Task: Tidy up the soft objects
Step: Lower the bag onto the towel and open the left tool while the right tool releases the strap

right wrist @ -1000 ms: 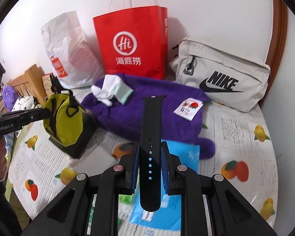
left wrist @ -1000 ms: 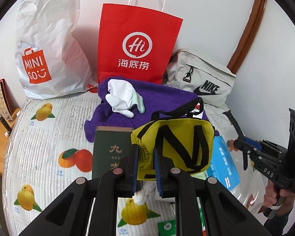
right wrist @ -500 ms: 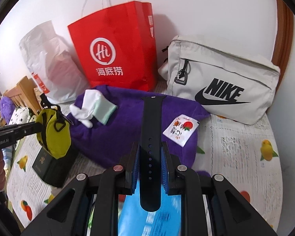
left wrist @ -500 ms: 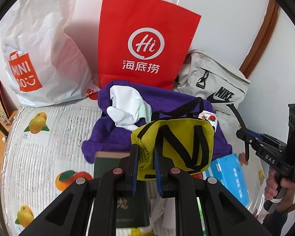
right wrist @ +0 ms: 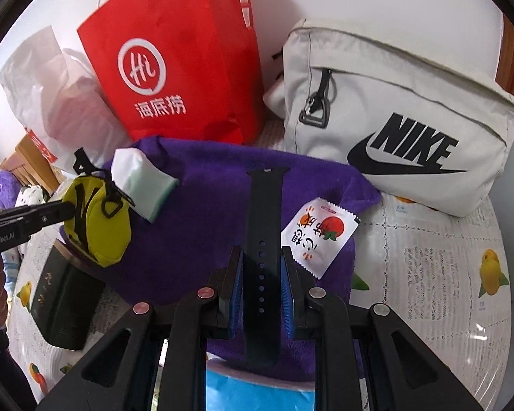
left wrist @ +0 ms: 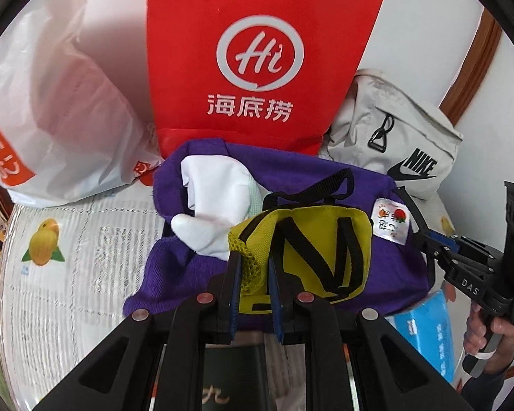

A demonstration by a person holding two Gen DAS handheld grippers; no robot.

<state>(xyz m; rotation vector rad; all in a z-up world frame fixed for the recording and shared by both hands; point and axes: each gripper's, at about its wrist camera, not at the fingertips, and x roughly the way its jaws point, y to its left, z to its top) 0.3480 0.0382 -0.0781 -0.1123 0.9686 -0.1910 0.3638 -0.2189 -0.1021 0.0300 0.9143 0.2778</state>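
My left gripper [left wrist: 252, 269] is shut on a small yellow pouch [left wrist: 311, 253] with black straps and holds it above the purple towel [left wrist: 195, 267]; the pouch also shows in the right wrist view [right wrist: 97, 219]. My right gripper [right wrist: 261, 274] is shut on a black watch strap [right wrist: 263, 226], held upright over the same purple towel [right wrist: 195, 239]. A white and mint sock [left wrist: 219, 202] lies on the towel's far left part. A small snack packet [right wrist: 320, 236] lies on the towel's right part.
A red paper bag [left wrist: 257, 58], a white plastic bag [left wrist: 51, 102] and a grey Nike bag [right wrist: 394, 123] stand along the wall. A dark green box [right wrist: 65, 304] and a blue packet [left wrist: 428, 332] lie on the fruit-print cloth [left wrist: 68, 274].
Both grippers have moved forward toward the wall and the bags, carrying the pouch and the strap over the purple towel. Both grips are unchanged.
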